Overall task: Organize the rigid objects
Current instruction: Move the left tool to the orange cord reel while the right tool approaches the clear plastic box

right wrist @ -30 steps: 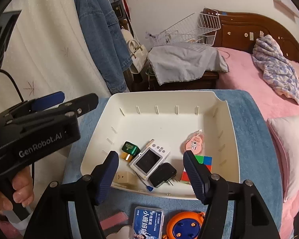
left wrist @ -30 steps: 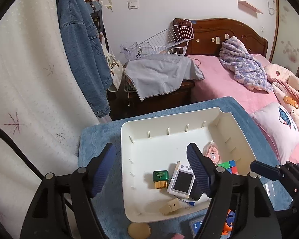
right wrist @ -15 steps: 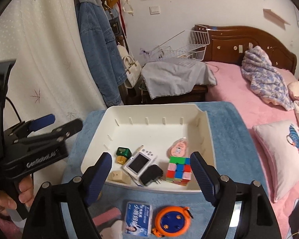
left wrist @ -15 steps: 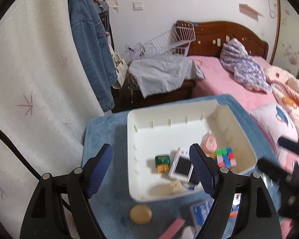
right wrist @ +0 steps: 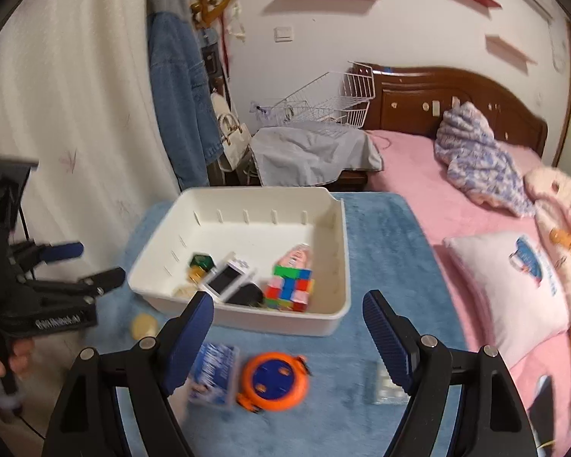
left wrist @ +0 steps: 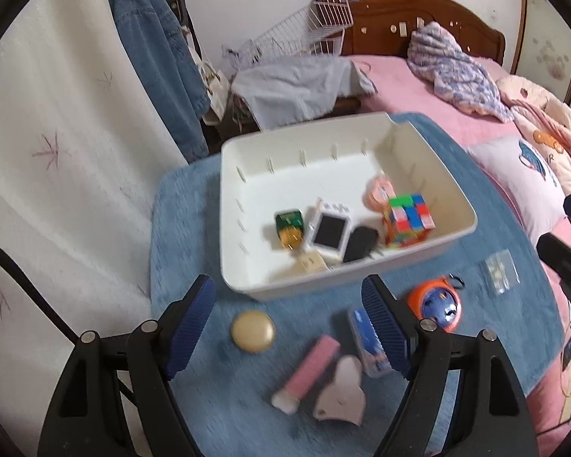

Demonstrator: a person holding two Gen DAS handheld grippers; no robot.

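Hovering above the blue-covered counter [left wrist: 179, 228], the left tongs [left wrist: 285, 327] and right tongs [right wrist: 287, 337] both stand spread wide with nothing between their pads. A white bin [left wrist: 453, 234] sits on the counter holding a colour cube [left wrist: 409, 219], a white screen gadget [left wrist: 329, 228], a black plug [left wrist: 359, 243] and a green item [left wrist: 288, 224]. Loose in front of the bin lie a round tan disc [left wrist: 253, 331], a pink stick [left wrist: 310, 367], a blue card box [right wrist: 211, 375] and an orange reel [right wrist: 274, 381].
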